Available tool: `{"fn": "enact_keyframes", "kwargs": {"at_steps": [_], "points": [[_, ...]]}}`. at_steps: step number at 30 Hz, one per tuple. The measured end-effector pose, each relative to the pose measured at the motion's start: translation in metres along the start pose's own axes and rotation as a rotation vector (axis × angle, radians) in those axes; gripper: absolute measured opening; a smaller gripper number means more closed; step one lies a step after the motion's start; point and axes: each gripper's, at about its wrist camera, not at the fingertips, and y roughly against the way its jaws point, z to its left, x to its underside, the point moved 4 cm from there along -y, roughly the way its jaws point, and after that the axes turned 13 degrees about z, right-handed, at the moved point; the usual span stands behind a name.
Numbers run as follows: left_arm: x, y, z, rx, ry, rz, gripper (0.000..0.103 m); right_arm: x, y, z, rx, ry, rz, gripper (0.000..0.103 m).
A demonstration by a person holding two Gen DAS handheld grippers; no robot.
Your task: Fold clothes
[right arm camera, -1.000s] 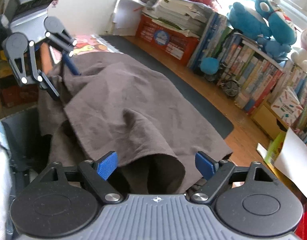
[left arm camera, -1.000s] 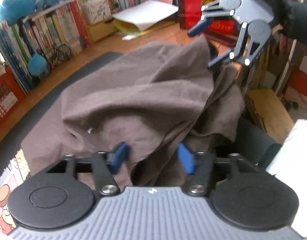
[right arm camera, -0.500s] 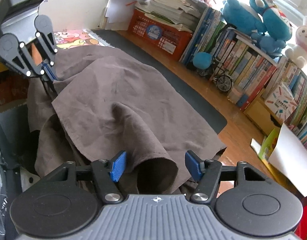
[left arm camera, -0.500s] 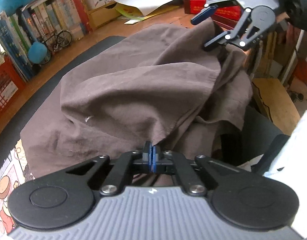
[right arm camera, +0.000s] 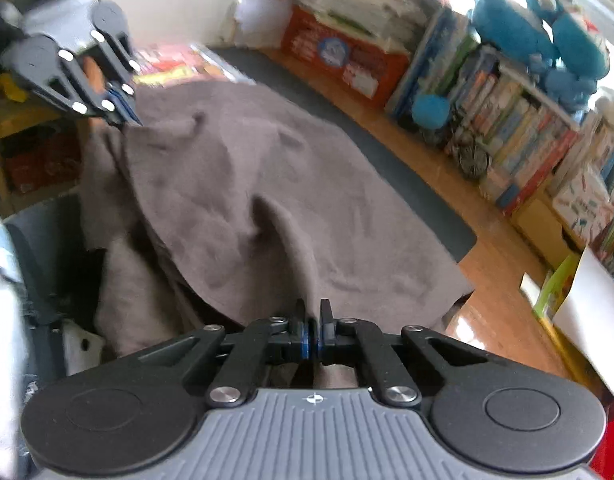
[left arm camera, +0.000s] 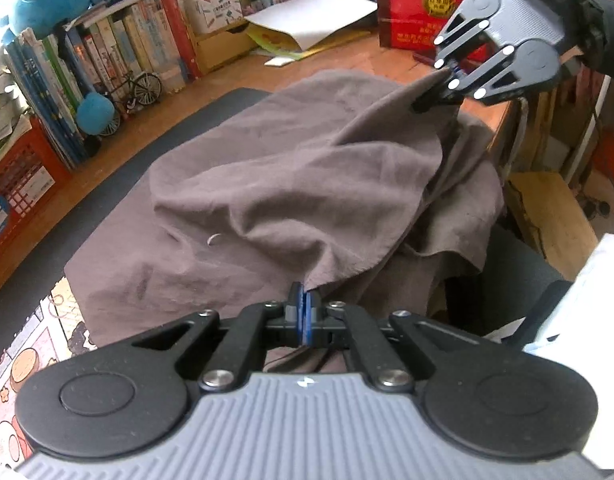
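The left claw (left arm camera: pixel 305 307) is pinched tight on a corner edge of the crumpled brown cloth garment (left arm camera: pixel 307 184), its blue-padded fingertips (left arm camera: pixel 295 305) pressed together with a point of fabric rising from between them. The right claw (right arm camera: pixel 311 326) is likewise clamped narrow on a raised fold of the same garment (right arm camera: pixel 267 200), the cloth running up in a ridge from its grip. In the left wrist view the right claw (left arm camera: pixel 435 96) shows at the far side, holding the opposite edge lifted so that the fabric peaks toward it; in the right wrist view the left claw (right arm camera: pixel 127 114) shows at the upper left, gripping its corner in the same way.

Between the two claws the garment lies in a loose heap, its upper layer doubled over a lower one, and part of it hangs over the near edge. It rests on a dark grey mat (left arm camera: pixel 119 184) that covers the wooden tabletop (right arm camera: pixel 503 312). Beside the mat, near the left claw, lies a colourful cartoon-printed sheet (left arm camera: pixel 31 364). Along the far edge of the tabletop stand a row of upright books (right arm camera: pixel 519 120), with blue plush toys (right arm camera: pixel 547 36) on top and a small model bicycle (left arm camera: pixel 135 90) in front. A red box with gold seals (left arm camera: pixel 423 0) stands behind the right claw. The right wrist view is blurred.
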Motion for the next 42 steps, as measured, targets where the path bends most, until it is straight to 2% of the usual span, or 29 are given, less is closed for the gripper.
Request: {"fn": "enact_keyframes", "kwargs": {"at_steps": [4, 8, 9, 10, 11, 12, 13, 17, 19, 21, 23, 24, 25, 28, 29, 31, 33, 36, 39, 41, 42], "points": [[0.006, 0.005, 0.001, 0.018, -0.011, 0.005, 0.000, 0.010, 0.042, -0.008, 0.002, -0.015, -0.037, 0.006], [0.014, -0.004, -0.006, 0.029, -0.034, 0.064, 0.000, 0.029, 0.037, -0.013, 0.056, -0.058, 0.015, 0.008], [0.016, -0.007, -0.007, 0.018, -0.037, 0.081, 0.000, 0.032, 0.033, -0.015, 0.077, -0.081, 0.012, 0.015], [0.017, -0.006, -0.008, 0.013, -0.034, 0.084, 0.000, 0.034, 0.032, -0.016, 0.089, -0.099, -0.006, 0.031], [0.017, -0.004, -0.006, 0.014, -0.027, 0.074, 0.000, 0.034, 0.032, -0.016, 0.087, -0.108, -0.030, 0.042], [0.017, 0.001, -0.004, 0.013, -0.016, 0.055, 0.000, 0.034, 0.032, -0.015, 0.087, -0.101, -0.047, 0.066], [0.016, 0.008, -0.002, 0.011, -0.006, 0.033, 0.000, 0.034, 0.031, -0.011, 0.092, -0.070, -0.054, 0.077], [0.018, 0.030, 0.000, 0.019, 0.005, -0.030, 0.001, 0.031, 0.028, 0.007, 0.120, 0.077, -0.056, 0.077], [0.021, 0.030, -0.002, 0.035, 0.005, -0.016, 0.002, 0.026, 0.025, 0.006, 0.097, 0.067, -0.074, 0.076], [0.023, 0.025, -0.005, 0.014, -0.002, 0.017, 0.002, 0.021, 0.017, 0.003, 0.100, 0.044, -0.071, 0.072], [0.022, 0.022, -0.005, -0.017, 0.007, 0.027, 0.003, 0.015, 0.000, -0.001, 0.150, 0.025, -0.021, 0.049], [0.018, 0.023, -0.003, -0.022, 0.017, 0.014, 0.003, 0.012, -0.008, -0.004, 0.170, 0.010, 0.014, 0.022], [0.013, 0.024, -0.001, -0.024, 0.027, -0.003, 0.007, 0.011, -0.016, -0.005, 0.169, -0.010, 0.044, 0.007], [-0.008, 0.022, 0.004, -0.039, 0.042, -0.065, 0.052, 0.008, -0.020, -0.003, 0.140, -0.041, 0.056, 0.007], [-0.017, 0.021, 0.004, -0.035, 0.044, -0.089, 0.055, 0.007, -0.018, -0.002, 0.134, -0.044, 0.052, 0.007], [-0.035, 0.014, 0.008, -0.002, 0.059, -0.134, 0.055, 0.009, -0.007, -0.002, 0.137, -0.042, 0.043, 0.007], [-0.049, 0.001, 0.012, 0.031, 0.073, -0.139, 0.057, 0.013, 0.010, -0.005, 0.159, -0.053, 0.041, 0.007], [-0.059, -0.035, 0.017, 0.058, 0.085, -0.057, 0.056, 0.021, 0.036, -0.014, 0.197, -0.072, 0.036, 0.007], [-0.052, -0.063, 0.008, 0.090, 0.059, 0.020, 0.056, 0.033, 0.046, -0.026, 0.223, -0.128, 0.027, 0.008], [-0.045, -0.074, 0.001, 0.093, 0.034, 0.045, 0.057, 0.038, 0.044, -0.032, 0.213, -0.166, -0.023, 0.019], [-0.041, -0.074, -0.001, 0.091, 0.025, 0.044, 0.057, 0.038, 0.041, -0.032, 0.191, -0.173, -0.045, 0.040]]}}
